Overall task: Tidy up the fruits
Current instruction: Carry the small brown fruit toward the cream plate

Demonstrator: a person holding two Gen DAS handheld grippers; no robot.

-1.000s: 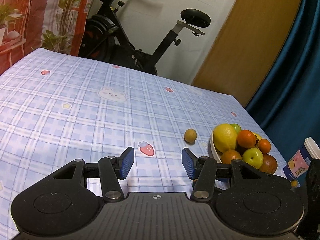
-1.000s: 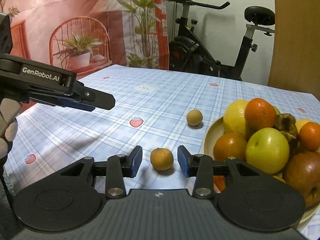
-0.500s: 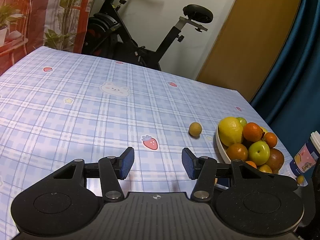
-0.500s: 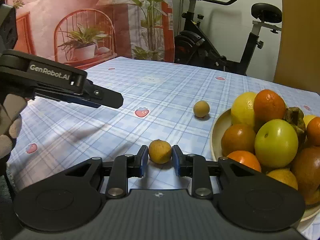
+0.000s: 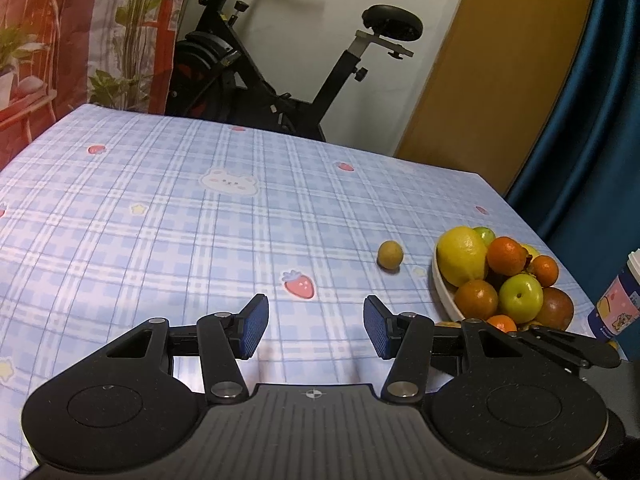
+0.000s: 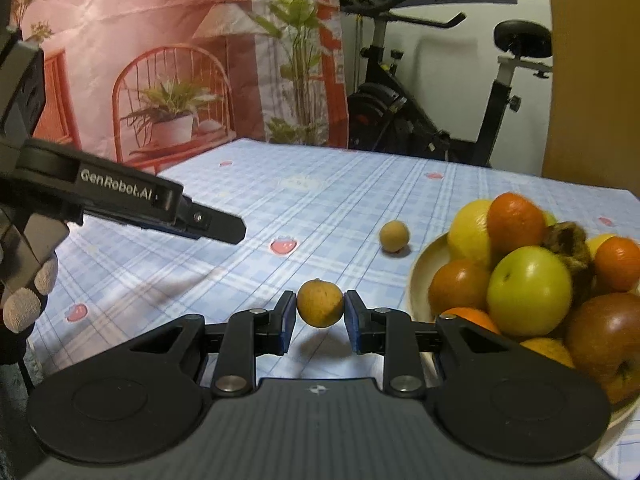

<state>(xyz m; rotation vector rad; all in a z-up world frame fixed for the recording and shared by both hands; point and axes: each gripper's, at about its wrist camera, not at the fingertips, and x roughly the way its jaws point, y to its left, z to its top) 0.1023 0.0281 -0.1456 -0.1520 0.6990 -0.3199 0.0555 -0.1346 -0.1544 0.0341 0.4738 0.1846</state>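
My right gripper (image 6: 320,317) is shut on a small yellow-brown fruit (image 6: 320,305) and holds it just above the checked tablecloth, with its shadow underneath. To its right stands a cream bowl (image 6: 418,280) heaped with a lemon, oranges, a green apple (image 6: 530,292) and a reddish apple. A second small round fruit (image 6: 394,236) lies on the cloth left of the bowl, and the left wrist view shows this fruit (image 5: 390,255) and the bowl (image 5: 440,292) too. My left gripper (image 5: 316,326) hovers open over the cloth with nothing between its blue pads. From the right wrist view the left gripper (image 6: 224,232) reaches in from the left.
A printed cup (image 5: 618,308) stands at the table's right edge beyond the bowl. An exercise bike (image 5: 280,80) and a wooden door are behind the far edge. A gloved hand (image 6: 32,292) holds the left gripper at the left.
The right gripper's jaws closed on the small fruit that lay between them, and it now hangs a little off the cloth. The left gripper has kept its opening.
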